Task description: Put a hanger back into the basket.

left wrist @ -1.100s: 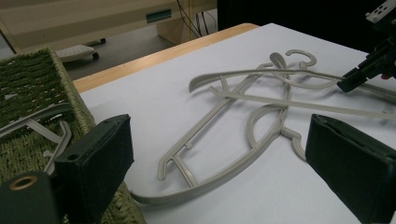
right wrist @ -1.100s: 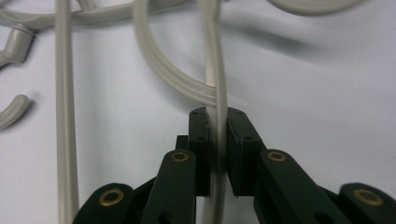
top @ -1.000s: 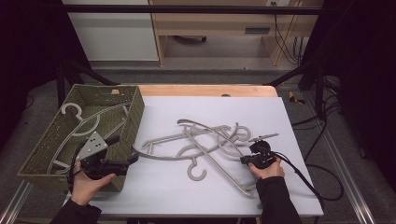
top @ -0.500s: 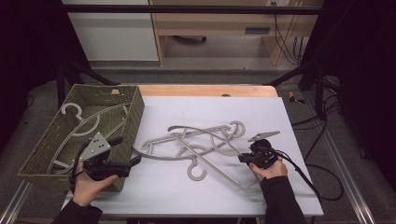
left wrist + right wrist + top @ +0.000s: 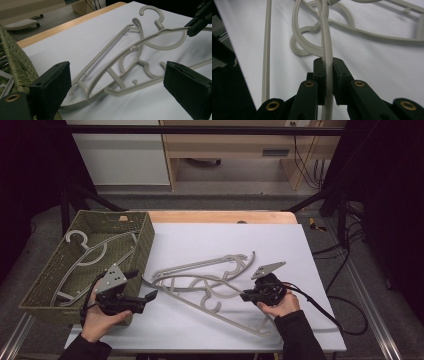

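Several grey plastic hangers lie tangled on the white table. My right gripper is shut on the thin bar of one hanger, which passes straight between the pads of the right gripper; a hook loop lies just beside it. My left gripper stands open next to the basket's front corner. In the left gripper view, the left gripper has wide jaws framing the hangers without touching them, and the right gripper shows far off.
An olive woven basket stands at the table's left edge with hangers inside. A black cable trails from the right gripper toward the table's right edge. A wooden strip runs along the far edge.
The right gripper has risen and shifted a little left with the hanger bar in its grip, dragging the tangled pile slightly. The left gripper has hardly moved.
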Motion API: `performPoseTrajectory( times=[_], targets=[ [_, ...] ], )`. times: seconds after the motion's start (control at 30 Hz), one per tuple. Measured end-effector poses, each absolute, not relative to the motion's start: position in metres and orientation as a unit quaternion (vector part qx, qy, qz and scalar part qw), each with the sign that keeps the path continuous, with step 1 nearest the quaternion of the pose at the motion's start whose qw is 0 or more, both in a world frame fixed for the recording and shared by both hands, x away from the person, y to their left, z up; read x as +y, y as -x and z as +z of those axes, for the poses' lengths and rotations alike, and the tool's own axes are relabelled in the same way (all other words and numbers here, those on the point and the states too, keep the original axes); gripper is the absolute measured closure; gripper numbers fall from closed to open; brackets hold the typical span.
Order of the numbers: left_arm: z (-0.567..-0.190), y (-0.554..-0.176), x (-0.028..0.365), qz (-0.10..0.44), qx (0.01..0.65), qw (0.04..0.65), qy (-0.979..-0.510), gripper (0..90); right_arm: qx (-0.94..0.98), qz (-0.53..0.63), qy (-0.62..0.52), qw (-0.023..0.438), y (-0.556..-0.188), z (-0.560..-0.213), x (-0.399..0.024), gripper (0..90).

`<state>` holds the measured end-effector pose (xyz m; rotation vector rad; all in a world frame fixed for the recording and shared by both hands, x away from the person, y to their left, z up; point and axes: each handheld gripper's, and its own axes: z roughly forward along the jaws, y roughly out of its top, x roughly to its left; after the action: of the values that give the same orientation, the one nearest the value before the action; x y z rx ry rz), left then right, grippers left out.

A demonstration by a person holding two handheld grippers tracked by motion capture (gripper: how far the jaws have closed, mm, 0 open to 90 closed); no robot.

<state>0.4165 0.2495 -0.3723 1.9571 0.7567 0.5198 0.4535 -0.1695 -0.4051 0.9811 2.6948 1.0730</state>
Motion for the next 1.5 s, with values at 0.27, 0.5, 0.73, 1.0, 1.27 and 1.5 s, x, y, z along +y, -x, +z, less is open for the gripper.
performPoseTrajectory(
  times=[0.27,0.5,0.73,1.0,1.27,1.5],
  targets=[
    [-0.380,-0.417,0.235,0.191,0.281,0.443,-0.830,10.9,0.894,0.363,-0.264,0.008,-0.446,-0.403,-0.153,82.2],
    [-0.392,-0.418,0.216,0.177,0.250,0.399,-0.864,21.2,0.901,0.360,-0.241,-0.003,-0.444,-0.404,-0.145,82.3],
    [-0.402,-0.419,0.203,0.164,0.245,0.379,-0.877,30.9,0.902,0.369,-0.224,-0.017,-0.442,-0.403,-0.144,82.3],
    [-0.410,-0.421,0.184,0.169,0.202,0.344,-0.901,46.8,0.904,0.374,-0.208,-0.021,-0.440,-0.401,-0.146,82.3],
    [-0.411,-0.420,0.176,0.169,0.185,0.327,-0.912,68.4,0.907,0.371,-0.197,-0.032,-0.439,-0.403,-0.145,82.2],
    [-0.409,-0.415,0.175,0.172,0.182,0.319,-0.914,73.5,0.907,0.371,-0.197,-0.026,-0.440,-0.404,-0.145,80.7]
  ],
)
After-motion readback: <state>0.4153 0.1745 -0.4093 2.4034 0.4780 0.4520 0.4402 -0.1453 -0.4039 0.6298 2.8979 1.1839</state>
